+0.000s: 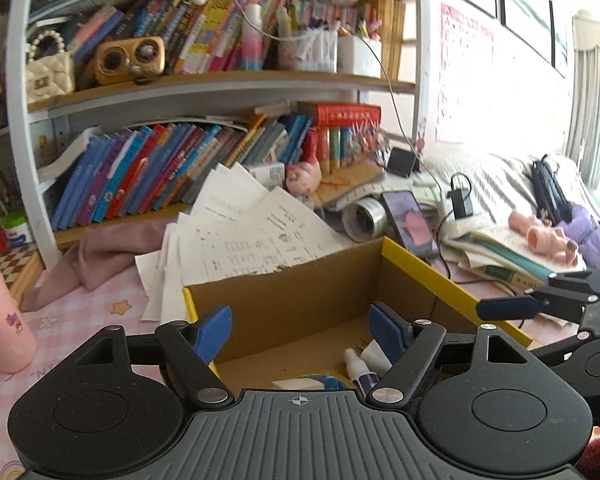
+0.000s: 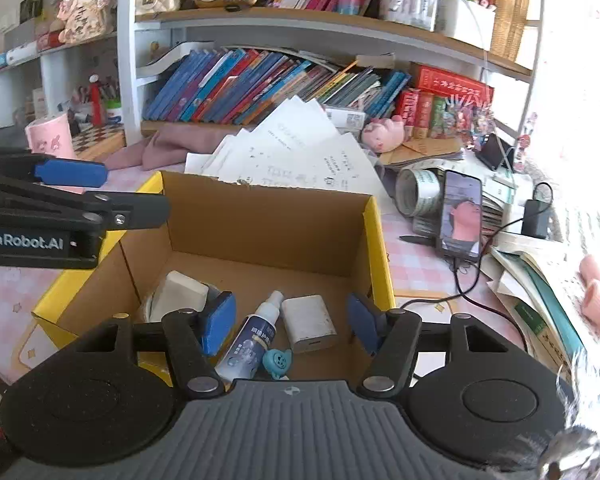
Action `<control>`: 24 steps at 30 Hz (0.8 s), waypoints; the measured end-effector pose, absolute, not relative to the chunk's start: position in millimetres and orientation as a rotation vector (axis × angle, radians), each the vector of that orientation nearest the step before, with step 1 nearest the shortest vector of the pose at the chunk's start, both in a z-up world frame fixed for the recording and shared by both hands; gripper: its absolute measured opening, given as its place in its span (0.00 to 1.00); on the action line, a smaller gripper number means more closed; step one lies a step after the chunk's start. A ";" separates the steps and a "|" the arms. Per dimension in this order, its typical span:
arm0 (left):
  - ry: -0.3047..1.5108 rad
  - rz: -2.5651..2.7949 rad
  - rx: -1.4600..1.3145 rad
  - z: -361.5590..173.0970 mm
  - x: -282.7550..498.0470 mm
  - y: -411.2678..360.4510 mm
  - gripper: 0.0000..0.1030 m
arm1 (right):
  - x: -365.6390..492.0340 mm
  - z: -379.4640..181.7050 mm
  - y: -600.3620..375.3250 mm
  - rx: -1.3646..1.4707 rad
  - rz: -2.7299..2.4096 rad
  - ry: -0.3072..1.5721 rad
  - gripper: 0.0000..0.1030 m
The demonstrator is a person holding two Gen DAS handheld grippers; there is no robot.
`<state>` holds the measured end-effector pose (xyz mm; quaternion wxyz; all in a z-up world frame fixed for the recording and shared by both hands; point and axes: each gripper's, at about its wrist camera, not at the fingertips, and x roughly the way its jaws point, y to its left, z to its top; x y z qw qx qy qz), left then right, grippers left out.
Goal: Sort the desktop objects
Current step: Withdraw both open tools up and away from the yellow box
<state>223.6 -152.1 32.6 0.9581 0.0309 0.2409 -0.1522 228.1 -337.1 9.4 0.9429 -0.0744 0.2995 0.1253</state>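
An open cardboard box with yellow rims (image 2: 374,240) stands on the pink desk; it also shows in the left wrist view (image 1: 420,268). Inside lie a small spray bottle (image 2: 252,340), a white charger block (image 2: 308,322), a teal round trinket (image 2: 277,362) and a white block (image 2: 178,298). My right gripper (image 2: 292,322) is open and empty, over the box's near side. My left gripper (image 1: 302,334) is open and empty, above the box's left part; the bottle (image 1: 358,366) shows between its fingers. The left gripper also shows in the right wrist view (image 2: 72,172).
Loose printed papers (image 2: 300,152) lean behind the box. A phone (image 2: 460,216) on a cable, tape rolls (image 2: 418,192), a pile of books (image 2: 540,300) and pink toys (image 1: 548,240) lie to the right. A pink cup (image 1: 0,320) stands left. Bookshelves (image 1: 220,84) rise behind.
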 end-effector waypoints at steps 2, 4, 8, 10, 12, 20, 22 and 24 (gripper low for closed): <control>0.479 -0.306 0.050 33.6 218.7 -145.9 0.76 | 222.1 11.1 -335.2 -0.143 0.234 0.602 0.59; 0.469 -0.303 0.035 35.2 213.4 -138.8 0.76 | 216.3 13.1 -333.3 -0.134 0.212 0.591 0.61; 0.447 -0.302 0.011 38.6 201.5 -124.2 0.76 | 203.6 16.5 -327.5 -0.112 0.178 0.582 0.62; 0.434 -0.305 0.005 40.1 195.1 -116.5 0.76 | 197.6 17.7 -322.7 -0.106 0.169 0.579 0.62; 0.427 -0.310 0.005 40.6 188.7 -108.5 0.76 | 190.6 19.5 -316.2 -0.106 0.167 0.571 0.62; 0.446 -0.333 0.009 38.0 159.4 -70.6 0.76 | 154.0 24.0 -283.6 -0.067 0.129 0.543 0.61; 0.446 -0.338 0.014 37.6 148.1 -60.4 0.76 | 142.7 23.5 -274.9 -0.053 0.113 0.548 0.61; 0.459 -0.340 0.016 36.0 135.5 -48.3 0.76 | 129.4 22.0 -263.9 -0.044 0.105 0.558 0.61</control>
